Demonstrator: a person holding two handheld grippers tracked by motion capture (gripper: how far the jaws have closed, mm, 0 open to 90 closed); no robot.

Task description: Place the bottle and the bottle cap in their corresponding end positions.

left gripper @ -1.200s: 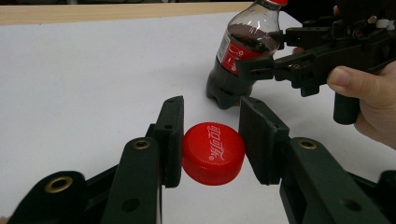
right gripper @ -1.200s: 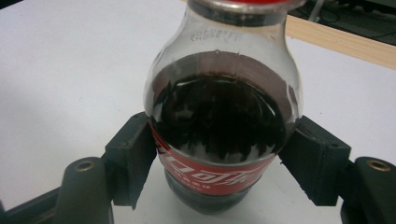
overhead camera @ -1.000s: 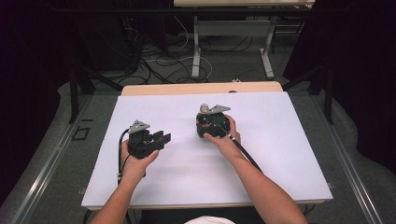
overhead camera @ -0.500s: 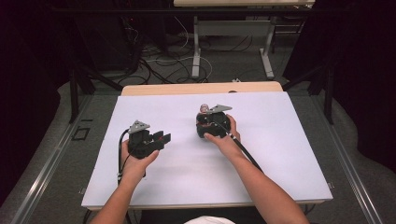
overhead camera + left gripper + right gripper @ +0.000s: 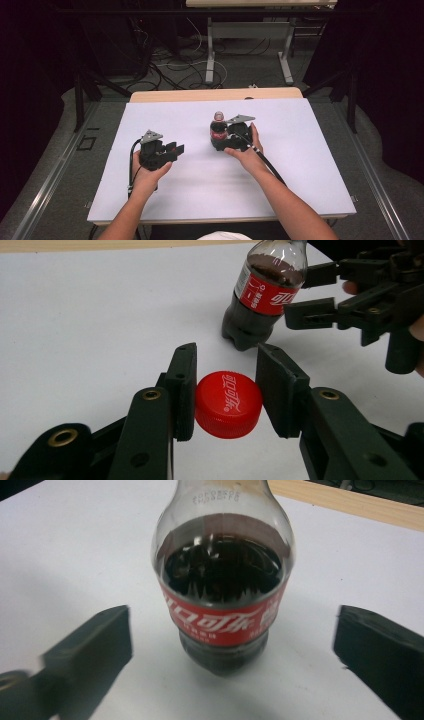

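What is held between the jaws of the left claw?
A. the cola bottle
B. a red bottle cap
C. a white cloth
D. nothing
B: in the left gripper view the left claw is shut on the red bottle cap, while the cola bottle stands apart on the table.

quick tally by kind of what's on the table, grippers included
bottle: 1
cap: 1
grippers: 2, left gripper shut on the cap, right gripper open around the bottle
total: 4
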